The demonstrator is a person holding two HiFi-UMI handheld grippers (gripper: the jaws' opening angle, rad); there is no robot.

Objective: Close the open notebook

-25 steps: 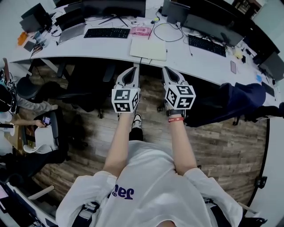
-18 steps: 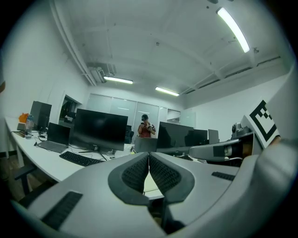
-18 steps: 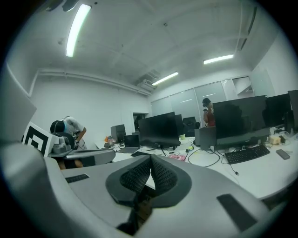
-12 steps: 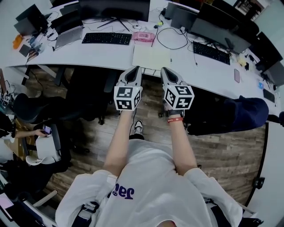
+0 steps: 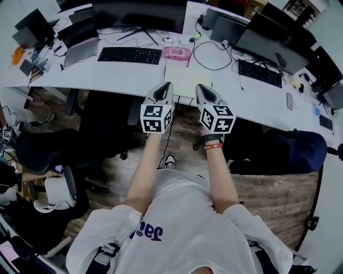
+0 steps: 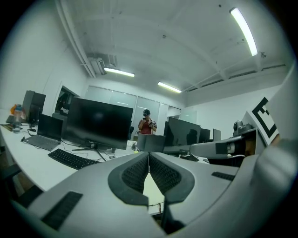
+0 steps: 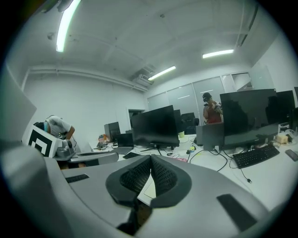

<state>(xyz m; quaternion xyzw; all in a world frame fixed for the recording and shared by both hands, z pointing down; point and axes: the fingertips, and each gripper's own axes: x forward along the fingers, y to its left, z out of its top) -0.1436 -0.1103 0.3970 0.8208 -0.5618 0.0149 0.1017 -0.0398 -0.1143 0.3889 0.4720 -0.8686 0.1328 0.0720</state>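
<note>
The notebook (image 5: 185,80) lies flat on the white desk (image 5: 112,77) near its front edge, showing a pale page. In the head view my left gripper (image 5: 166,85) and right gripper (image 5: 199,87) are side by side at the desk's front edge, just short of the notebook. Both are shut with nothing between the pads. In the left gripper view the pads meet at the left gripper (image 6: 149,156), and a strip of the notebook (image 6: 152,191) shows below them. The right gripper (image 7: 151,159) looks the same, with the notebook (image 7: 149,188) beneath its tips.
Behind the notebook are a pink item (image 5: 177,52), a looped cable (image 5: 213,53), two keyboards (image 5: 128,54) (image 5: 259,73) and monitors (image 5: 140,12). A laptop (image 5: 80,48) is at the far left. Office chairs (image 5: 102,123) stand under the desk, and a person in dark clothes (image 5: 289,150) is at the right.
Both grippers and the camera have moved forward toward the desk. The notebook, earlier well ahead of the tips, now lies right in front of them. Both stayed shut.
</note>
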